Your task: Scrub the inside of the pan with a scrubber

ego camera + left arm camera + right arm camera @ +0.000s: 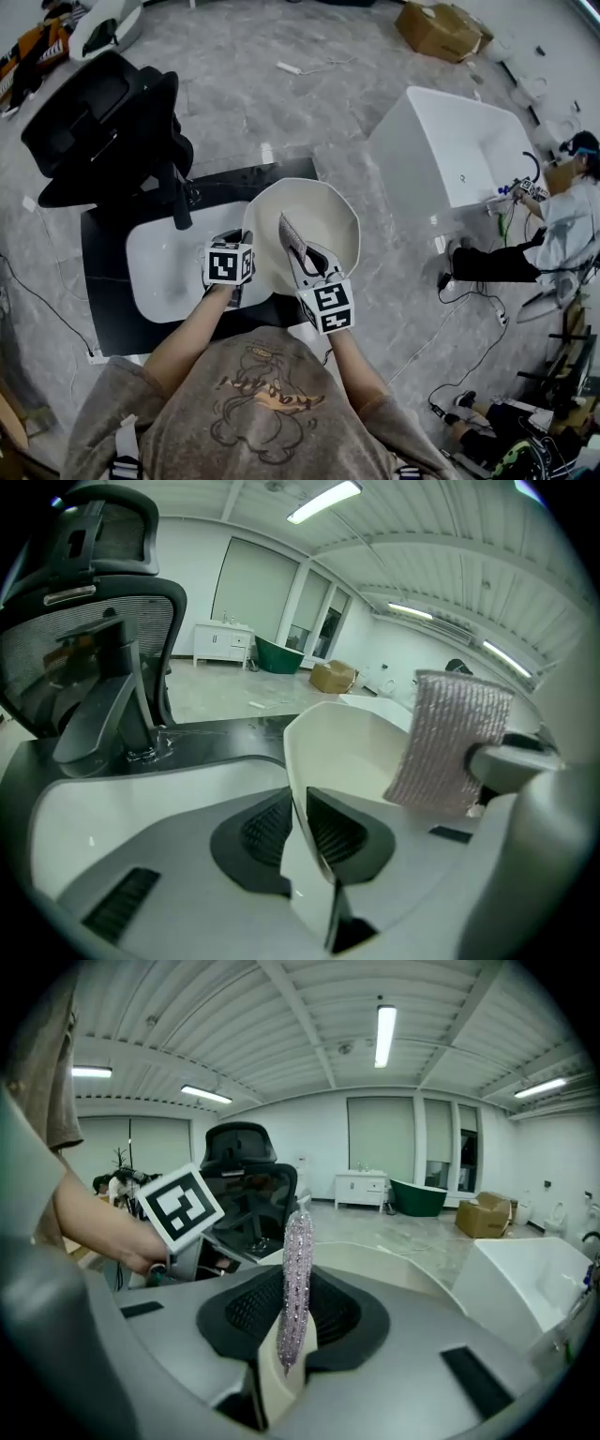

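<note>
A black mesh office chair (103, 122) stands just behind the black desk (101, 281). A black faucet (174, 199) rises over the white sink basin (167, 267) set in that desk, near my left claw (244, 239). A white bathtub (459, 150) and a seated person (562, 230) are well apart on the right.

My left claw is pinched on the near rim of the cream, many-sided pan (323, 220), holding it over the basin's right edge. My right claw (312, 267) is clamped on the flat, glittery pink-silver scrubber (291, 236). The scrubber stands upright over the pan's inside, beside its left wall; I cannot tell whether it touches.
</note>
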A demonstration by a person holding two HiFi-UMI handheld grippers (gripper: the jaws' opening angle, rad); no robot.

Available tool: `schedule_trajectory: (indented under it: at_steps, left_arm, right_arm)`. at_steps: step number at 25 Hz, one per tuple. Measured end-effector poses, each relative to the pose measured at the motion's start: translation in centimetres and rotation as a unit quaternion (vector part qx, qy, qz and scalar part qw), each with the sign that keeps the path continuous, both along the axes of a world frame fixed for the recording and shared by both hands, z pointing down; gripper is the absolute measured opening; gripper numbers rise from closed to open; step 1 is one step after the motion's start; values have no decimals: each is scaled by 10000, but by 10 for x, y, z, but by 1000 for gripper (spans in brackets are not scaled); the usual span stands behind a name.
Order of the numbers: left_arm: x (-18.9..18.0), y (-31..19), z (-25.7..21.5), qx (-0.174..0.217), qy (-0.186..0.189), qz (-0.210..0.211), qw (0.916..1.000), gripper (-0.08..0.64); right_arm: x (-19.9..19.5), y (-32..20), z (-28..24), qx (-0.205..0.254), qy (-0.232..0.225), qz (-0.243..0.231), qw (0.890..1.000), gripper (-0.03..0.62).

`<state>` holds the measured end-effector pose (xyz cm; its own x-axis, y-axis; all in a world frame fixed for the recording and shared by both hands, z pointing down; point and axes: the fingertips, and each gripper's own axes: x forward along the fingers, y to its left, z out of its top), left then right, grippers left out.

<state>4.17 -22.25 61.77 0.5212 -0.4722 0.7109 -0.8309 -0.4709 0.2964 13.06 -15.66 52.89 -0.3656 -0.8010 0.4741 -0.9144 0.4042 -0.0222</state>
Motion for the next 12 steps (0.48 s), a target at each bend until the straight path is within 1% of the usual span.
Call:
schedule_trajectory:
  at_steps: [3, 6, 9, 12]
  left_arm:
    - [0, 0, 0, -41, 55, -60, 10000, 58]
    - [-1, -1, 1, -98, 122, -149, 9998, 55]
    - [0, -1, 2, -140, 185, -241, 9994, 52]
    - [-1, -1, 2, -183, 168, -224, 9994, 49]
  right_arm:
    - [-19, -17, 34, -316, 221, -286, 9988, 84]
    - [-31, -24, 58, -617, 349, -489, 9963, 84]
    - [-43, -27, 65, -832, 307, -779, 9930, 84]
    - [-56, -31, 69, -899, 379, -1050, 9897, 84]
